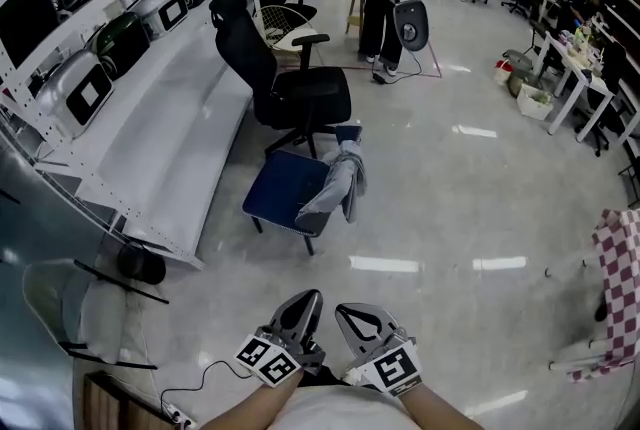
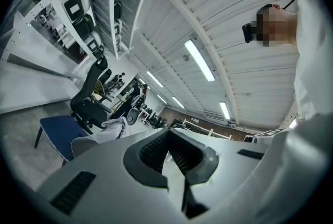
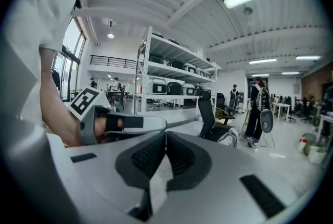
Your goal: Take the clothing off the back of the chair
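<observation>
The left gripper (image 1: 303, 308) and right gripper (image 1: 352, 319) are held side by side, close to the body, jaws closed and empty.

All three views toward chair (image 1: 283, 190)

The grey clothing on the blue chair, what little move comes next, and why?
Probably move both closer: the grey clothing drapes the back of the blue chair, far from the left hand-held gripper and right hand-held gripper, both shut and empty near the person's body.
</observation>
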Available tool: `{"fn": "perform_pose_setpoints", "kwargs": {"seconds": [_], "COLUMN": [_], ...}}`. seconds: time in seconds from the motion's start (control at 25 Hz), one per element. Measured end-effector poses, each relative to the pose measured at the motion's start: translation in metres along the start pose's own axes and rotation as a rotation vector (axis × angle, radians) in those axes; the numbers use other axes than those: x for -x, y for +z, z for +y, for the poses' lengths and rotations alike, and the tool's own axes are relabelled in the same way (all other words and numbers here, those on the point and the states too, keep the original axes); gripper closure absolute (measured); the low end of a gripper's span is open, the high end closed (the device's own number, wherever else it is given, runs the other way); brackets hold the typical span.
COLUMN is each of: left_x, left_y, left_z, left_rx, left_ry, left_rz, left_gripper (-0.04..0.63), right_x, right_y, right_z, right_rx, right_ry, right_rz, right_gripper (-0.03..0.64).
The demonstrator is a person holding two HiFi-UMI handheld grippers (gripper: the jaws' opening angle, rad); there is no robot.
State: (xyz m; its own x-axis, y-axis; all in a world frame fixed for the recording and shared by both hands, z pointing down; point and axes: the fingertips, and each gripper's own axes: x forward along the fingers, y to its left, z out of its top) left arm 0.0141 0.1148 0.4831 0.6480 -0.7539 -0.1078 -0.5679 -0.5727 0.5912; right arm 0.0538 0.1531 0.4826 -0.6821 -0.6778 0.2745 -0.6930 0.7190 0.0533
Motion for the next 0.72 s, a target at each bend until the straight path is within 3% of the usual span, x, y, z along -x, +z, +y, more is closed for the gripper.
{"fn": "perform_pose_setpoints", "kwargs": {"seconds": [0.52, 0.72], "left_x": [-0.042, -0.054], "left_y": [0.060, 0.075], "left_z": [0.089, 0.122], "left_rx": [0.025, 0.071], "left_ry": [-0.032, -0.048], "left_rz": [0.000, -0.002], "left_gripper": [0.588, 0.588], "right_x": [-0.106, -0.142], "right_y": [0.024, 0.028], "right_z": [-0.031, -0.041], "right_rx": [-0.005, -0.002], "right_ry": [-0.020, -0.041], "right_rz": [0.026, 0.044], "right_gripper": [0.601, 0.601]}}
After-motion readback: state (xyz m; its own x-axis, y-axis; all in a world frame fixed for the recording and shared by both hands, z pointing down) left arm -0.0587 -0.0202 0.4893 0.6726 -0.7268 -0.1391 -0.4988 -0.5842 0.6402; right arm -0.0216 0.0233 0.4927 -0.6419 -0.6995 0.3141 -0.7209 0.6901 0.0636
